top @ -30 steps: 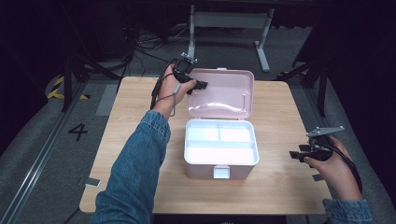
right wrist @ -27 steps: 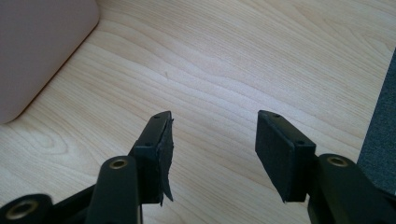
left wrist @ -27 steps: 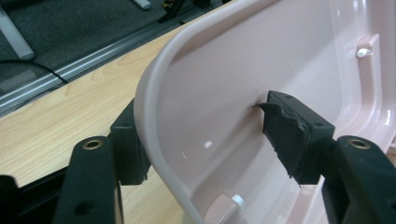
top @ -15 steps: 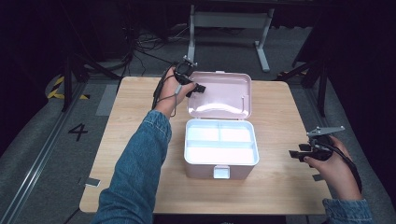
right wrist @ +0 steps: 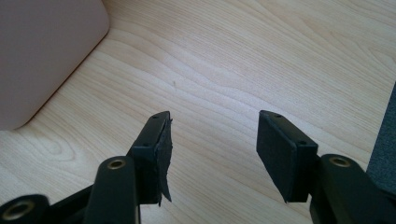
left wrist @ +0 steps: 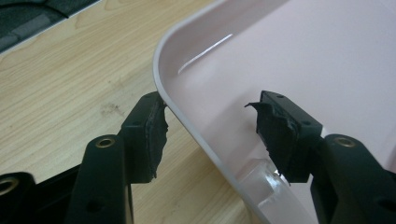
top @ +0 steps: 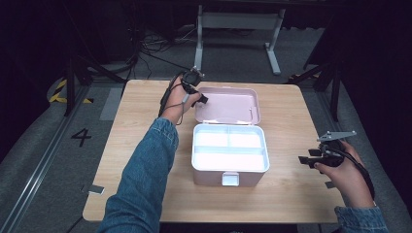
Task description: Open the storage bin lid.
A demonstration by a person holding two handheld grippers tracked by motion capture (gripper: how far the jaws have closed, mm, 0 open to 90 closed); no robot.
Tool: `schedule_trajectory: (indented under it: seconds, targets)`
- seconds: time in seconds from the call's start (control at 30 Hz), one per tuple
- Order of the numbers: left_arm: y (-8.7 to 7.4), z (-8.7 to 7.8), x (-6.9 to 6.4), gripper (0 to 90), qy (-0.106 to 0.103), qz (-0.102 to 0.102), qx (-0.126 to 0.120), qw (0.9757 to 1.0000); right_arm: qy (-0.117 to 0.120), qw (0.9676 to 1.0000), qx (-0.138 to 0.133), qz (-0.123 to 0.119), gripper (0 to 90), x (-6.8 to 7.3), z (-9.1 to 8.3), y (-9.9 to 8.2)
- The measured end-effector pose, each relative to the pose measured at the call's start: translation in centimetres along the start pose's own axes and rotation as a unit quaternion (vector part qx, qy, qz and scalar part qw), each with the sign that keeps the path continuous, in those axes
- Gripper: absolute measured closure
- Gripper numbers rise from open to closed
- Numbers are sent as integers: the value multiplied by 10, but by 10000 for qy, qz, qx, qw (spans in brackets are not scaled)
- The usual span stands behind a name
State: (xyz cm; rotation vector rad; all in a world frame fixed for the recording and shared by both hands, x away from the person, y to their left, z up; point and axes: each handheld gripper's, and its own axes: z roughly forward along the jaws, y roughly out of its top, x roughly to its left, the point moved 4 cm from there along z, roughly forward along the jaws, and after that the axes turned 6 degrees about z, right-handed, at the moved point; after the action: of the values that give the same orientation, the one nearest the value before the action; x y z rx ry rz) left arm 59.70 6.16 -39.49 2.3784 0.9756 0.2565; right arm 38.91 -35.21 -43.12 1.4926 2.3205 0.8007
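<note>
Toward the far-left part of the wooden surface (top: 136,145): left claw (top: 198,96) held in a hand (top: 179,97) at the left edge of the pink lid (top: 228,104), denim sleeve (top: 145,174) trailing back toward the near edge. Lid folded back flat behind the pink box (top: 229,158), inside face up, toward the far edge. Box centred on the surface, open, white tray with compartments showing, latch facing the near edge.

Left gripper view: lid rim (left wrist: 196,126) runs between the two black pads (left wrist: 152,130). One pad outside the rim over bare wood, touching or all but touching the rim's outer edge; the other inside, over the lid's pink inner face, a clear gap left to the rim. Claw released, straddling the lid's rounded corner edge, jaws just been closing with the rim between them, not yet pinching. Clear plastic piece visible low inside the lid, near the inner pad.

Near the right edge of the surface: right claw (top: 305,160) in the other hand (top: 347,174), well apart from the box, grey plate on top. Right gripper view: jaws spread, nothing between the pads (right wrist: 280,144) but bare wood; claw released. Rounded corner of the box (right wrist: 42,60) at upper left of that view, apart from the pads.
</note>
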Motion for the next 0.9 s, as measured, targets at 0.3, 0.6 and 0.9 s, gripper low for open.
schedule_trajectory:
  seconds: [0.3,0.6,0.9]
  targets:
    - [-7,11,0,435,-92,-131,83,9998,19,10000,23,-42,459,3,2,1]
    - [-8,7,1,348,-8,-198,16,9998,-31,10000,-24,-56,452,3,2,1]
    - [-15,-40,-5,317,221,35,-358,9991,13,9999,-23,-120,451,5,6,7]
